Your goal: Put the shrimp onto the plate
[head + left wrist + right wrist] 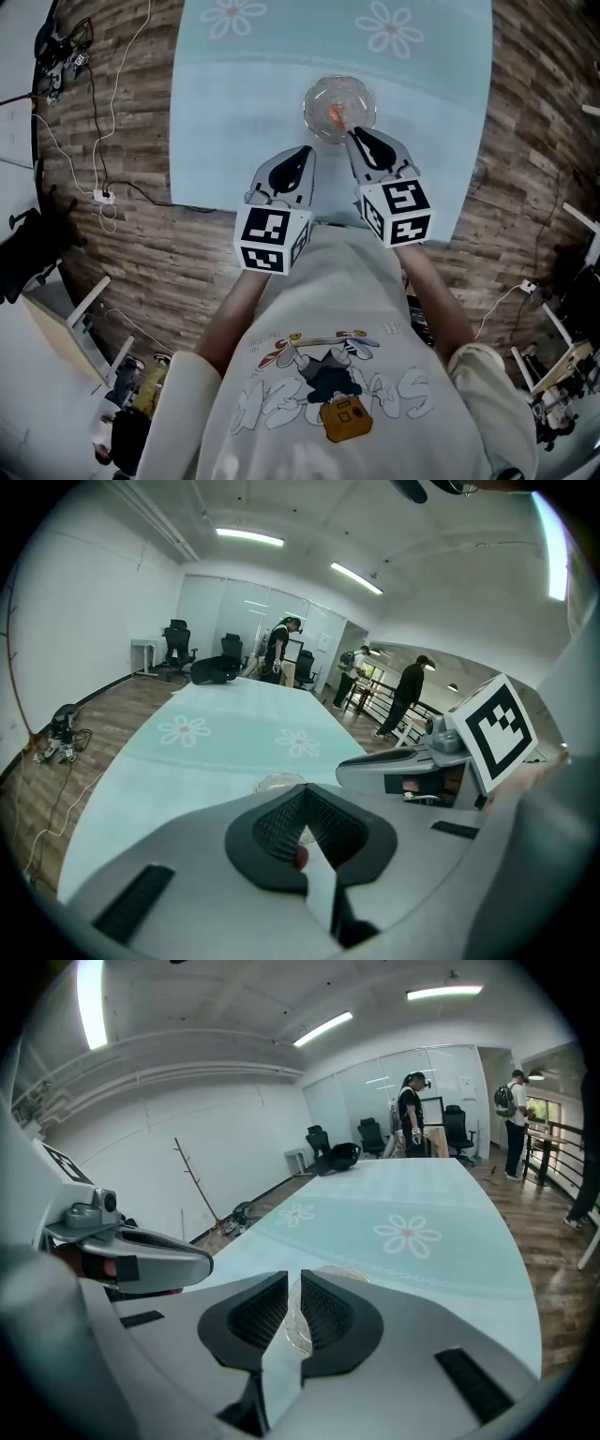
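A clear glass plate [319,94] stands on the light blue tablecloth [234,112], and a small orange shrimp [336,116] lies in it. My right gripper [354,133] points at the plate's near rim with its jaws drawn to a thin slit and nothing between them; the right gripper view shows the plate [342,1274] just beyond the right gripper [293,1279]. My left gripper [302,150] hovers left of and nearer than the plate, shut and empty. In the left gripper view the plate [277,784] peeks over the left gripper [302,789].
The table's near edge [319,217] runs just under both grippers. White flower prints [389,26] mark the cloth farther out. Cables and a power strip [103,197] lie on the wooden floor at left. People and office chairs [178,644] stand at the room's far end.
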The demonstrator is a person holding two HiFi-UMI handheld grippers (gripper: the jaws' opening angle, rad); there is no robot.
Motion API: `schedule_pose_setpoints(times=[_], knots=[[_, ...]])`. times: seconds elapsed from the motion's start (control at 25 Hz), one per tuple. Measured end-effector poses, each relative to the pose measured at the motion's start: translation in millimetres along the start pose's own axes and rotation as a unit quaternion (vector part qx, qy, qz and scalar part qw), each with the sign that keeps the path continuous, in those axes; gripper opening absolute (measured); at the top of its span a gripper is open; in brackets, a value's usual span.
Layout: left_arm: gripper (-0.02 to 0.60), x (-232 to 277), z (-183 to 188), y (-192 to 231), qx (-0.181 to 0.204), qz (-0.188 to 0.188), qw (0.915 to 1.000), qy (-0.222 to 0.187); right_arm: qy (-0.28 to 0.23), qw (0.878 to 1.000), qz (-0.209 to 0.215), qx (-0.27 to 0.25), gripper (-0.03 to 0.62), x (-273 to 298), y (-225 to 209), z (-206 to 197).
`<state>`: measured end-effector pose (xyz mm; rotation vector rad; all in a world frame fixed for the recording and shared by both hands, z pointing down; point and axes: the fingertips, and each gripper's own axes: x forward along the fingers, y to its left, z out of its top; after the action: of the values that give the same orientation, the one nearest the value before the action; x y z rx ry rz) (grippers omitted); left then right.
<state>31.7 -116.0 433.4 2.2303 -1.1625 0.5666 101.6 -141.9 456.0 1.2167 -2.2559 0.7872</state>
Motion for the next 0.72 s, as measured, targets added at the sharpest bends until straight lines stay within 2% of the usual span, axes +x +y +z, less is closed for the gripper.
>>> schedule_pose_setpoints(times=[0.16,0.32,0.52,0.72], knots=[[0.008,-20,13,-11,0.004,0.001,0.9998,-0.02,-0.019,1.0,0.02,-0.013,0.061,-25,15,13],[0.008,-43,13,-28,0.01,-0.002,0.9997,-0.023,-0.028,0.999,0.016,-0.024,0.061,-50,23,13],[0.008,-55,19,-42,0.011,-0.007,0.9993,-0.034,-0.035,0.999,0.039,0.009,0.061,-64,22,17],[0.008,-54,18,-57,0.024,-0.012,0.9991,-0.033,-0.027,0.997,0.071,0.003,0.061,-87,21,18]])
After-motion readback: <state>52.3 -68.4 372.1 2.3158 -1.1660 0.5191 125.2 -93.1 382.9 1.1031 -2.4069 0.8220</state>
